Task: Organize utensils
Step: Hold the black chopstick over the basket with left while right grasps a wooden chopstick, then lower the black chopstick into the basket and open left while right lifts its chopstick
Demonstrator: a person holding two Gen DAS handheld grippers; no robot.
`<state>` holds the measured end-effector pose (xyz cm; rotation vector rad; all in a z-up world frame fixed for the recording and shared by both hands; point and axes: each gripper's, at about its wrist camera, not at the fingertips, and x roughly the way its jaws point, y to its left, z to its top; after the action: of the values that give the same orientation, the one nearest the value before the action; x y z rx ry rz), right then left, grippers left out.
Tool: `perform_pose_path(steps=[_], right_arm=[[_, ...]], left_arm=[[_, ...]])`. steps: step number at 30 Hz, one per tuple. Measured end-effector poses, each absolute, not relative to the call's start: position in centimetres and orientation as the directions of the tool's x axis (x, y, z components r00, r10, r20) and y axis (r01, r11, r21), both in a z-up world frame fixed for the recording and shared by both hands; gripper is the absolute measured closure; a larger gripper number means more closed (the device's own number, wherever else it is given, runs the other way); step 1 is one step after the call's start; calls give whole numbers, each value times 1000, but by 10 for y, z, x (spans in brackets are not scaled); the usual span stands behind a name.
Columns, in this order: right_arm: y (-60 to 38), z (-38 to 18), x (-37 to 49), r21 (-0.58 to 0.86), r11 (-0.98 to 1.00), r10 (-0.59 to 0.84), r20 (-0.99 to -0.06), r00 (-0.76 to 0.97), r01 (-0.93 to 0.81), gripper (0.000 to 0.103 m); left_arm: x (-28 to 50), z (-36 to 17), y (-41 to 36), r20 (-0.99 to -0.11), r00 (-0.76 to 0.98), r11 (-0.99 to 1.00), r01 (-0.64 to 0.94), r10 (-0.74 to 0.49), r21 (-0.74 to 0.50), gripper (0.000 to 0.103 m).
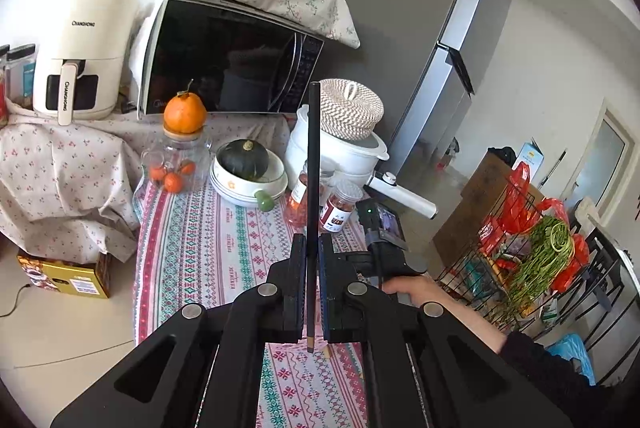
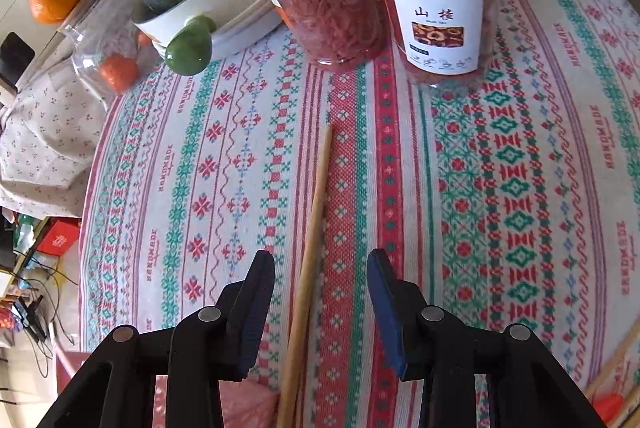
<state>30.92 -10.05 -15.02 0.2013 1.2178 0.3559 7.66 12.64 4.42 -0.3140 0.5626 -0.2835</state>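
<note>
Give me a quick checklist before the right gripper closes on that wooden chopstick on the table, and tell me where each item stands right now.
1. Right gripper open: ok, its jaws stand apart.
2. Wooden chopstick between the jaws: ok, it lies flat on the tablecloth, running lengthwise through the gap.
3. Chopstick centred in the gap: not ok, it sits nearer the left-hand jaw.
4. Room ahead: ok, the two jars stand beyond the chopstick's far tip.
5. Left gripper secure on the black chopstick: ok, shut on it, the stick pointing forward.
6. Fingers low enough to grip: cannot tell from this view.
</note>
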Motion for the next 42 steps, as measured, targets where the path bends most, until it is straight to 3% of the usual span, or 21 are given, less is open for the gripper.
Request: perform_pose_path(steps=[6,11,14,19,21,23,25,27,29,35,42], right_arm=[[-91,-162,319,294,933,347,-885,311,-207,70],[-98,-165,312,281,927,342,-906,251,-250,95],[-117,-169,304,344,908,386,-909,156,-241,97],[-134,-165,289,302,933,329,-936,126,-194,97],[-133,-163,284,296,939,320,-939,129,-175,88],[-130,-160,278,284,942,310,-940,142,-177,71],[-113,-160,270,211,956,248,-953,175,-204,69],[-99,-159,263,113,966,165,-961,221,-232,71],[-93,-159,257,18,971,83,-960,269,-237,91],[-131,-146,246,198,972,229,-920,317,-127,97],[-155,-66,199,282,948,316,-793,520,-147,97]], left_arm=[[79,45,124,-472,804,909,192,-361,-369,98],[81,42,125,-479,798,906,187,-366,-380,98],[81,41,125,-483,793,902,185,-372,-390,98],[81,39,124,-486,786,894,181,-382,-409,98],[81,39,124,-485,785,891,180,-386,-418,98],[80,39,125,-483,785,889,180,-388,-422,98],[79,40,126,-481,787,889,178,-385,-421,98],[79,39,127,-482,789,890,174,-382,-421,98],[79,38,129,-484,789,891,167,-378,-423,98],[78,37,134,-481,796,892,154,-367,-426,98],[72,47,134,-439,821,886,164,-366,-433,98]])
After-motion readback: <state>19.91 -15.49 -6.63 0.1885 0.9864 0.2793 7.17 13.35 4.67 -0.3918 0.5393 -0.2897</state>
